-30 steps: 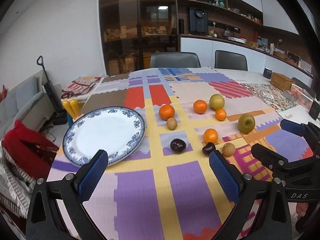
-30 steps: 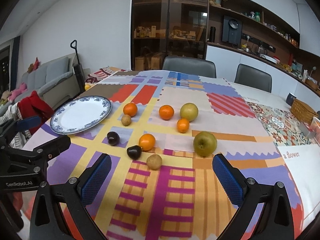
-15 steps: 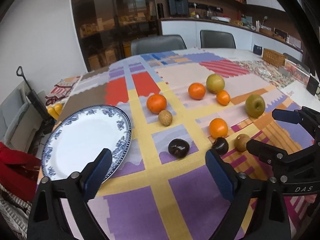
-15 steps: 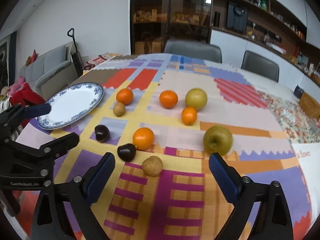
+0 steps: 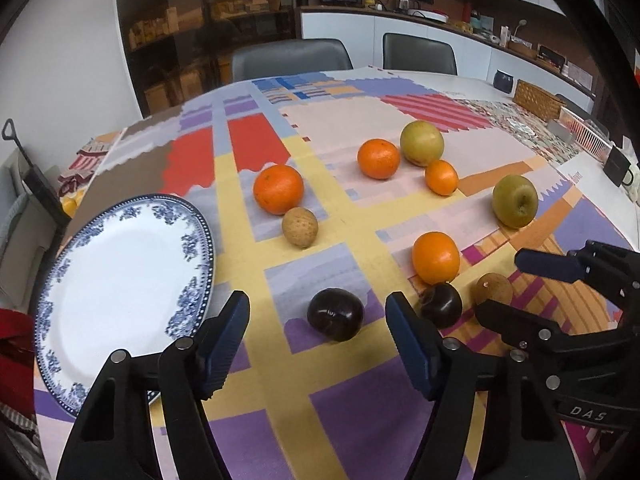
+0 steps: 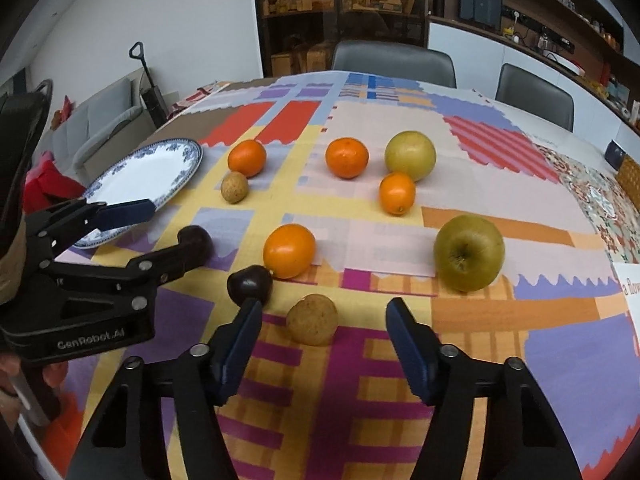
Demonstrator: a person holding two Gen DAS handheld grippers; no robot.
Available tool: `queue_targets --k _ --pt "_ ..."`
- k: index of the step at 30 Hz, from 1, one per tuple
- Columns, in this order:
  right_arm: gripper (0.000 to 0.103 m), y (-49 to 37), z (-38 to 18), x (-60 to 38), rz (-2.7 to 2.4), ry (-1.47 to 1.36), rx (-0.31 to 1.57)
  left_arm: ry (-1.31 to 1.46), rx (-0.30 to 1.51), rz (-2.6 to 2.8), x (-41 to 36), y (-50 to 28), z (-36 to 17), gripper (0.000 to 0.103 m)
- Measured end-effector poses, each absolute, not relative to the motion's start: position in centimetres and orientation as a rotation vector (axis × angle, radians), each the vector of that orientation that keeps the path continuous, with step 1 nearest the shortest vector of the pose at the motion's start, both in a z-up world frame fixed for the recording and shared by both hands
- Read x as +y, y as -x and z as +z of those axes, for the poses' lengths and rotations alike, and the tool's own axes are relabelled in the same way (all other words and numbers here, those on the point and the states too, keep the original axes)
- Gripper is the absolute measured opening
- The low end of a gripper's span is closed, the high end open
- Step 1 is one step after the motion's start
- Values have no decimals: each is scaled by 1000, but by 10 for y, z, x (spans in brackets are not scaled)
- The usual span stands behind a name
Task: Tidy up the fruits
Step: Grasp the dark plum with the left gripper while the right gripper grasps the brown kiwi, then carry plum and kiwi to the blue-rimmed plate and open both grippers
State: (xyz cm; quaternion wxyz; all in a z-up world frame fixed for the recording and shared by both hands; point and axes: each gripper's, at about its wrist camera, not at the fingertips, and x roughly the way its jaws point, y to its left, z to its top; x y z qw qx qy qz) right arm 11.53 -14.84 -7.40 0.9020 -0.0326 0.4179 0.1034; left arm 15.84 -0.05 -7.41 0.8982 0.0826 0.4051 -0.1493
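Several fruits lie on a patchwork tablecloth beside a blue-rimmed white plate (image 5: 120, 280). My left gripper (image 5: 318, 330) is open and empty, its fingers either side of a dark plum (image 5: 335, 314), just short of it. A second dark plum (image 5: 440, 305) lies to its right. My right gripper (image 6: 322, 334) is open and empty, around a small brown fruit (image 6: 312, 319). Oranges (image 5: 436, 257) (image 5: 278, 189), a green apple (image 6: 469, 253) and a yellow pear (image 6: 410, 155) lie beyond. The left gripper also shows in the right wrist view (image 6: 160, 228).
Another small brown fruit (image 5: 300, 227) lies near the plate. Two more oranges (image 6: 346, 157) (image 6: 397, 193) lie mid-table. Grey chairs (image 6: 394, 62) stand at the far edge. A wicker basket (image 5: 538, 100) and a white rack (image 5: 586, 136) sit at the far right.
Both grippers have moved forward and down toward the fruits. The left one has closed in on the dark plum, the right one on the small brown fruit. Both jaws have narrowed somewhat.
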Motion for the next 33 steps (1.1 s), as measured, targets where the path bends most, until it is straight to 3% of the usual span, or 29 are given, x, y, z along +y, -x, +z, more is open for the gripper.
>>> queue_targets --k 7,14,33 --pt "45 -120 -81 -149 239 48 900 -188 877 -320 -8 -165 -83 53" --pt "30 -122 -84 -147 267 48 913 -174 905 -336 -11 -168 -89 31" --pt "29 -108 -44 -138 349 44 808 -106 791 -290 9 -131 -35 31"
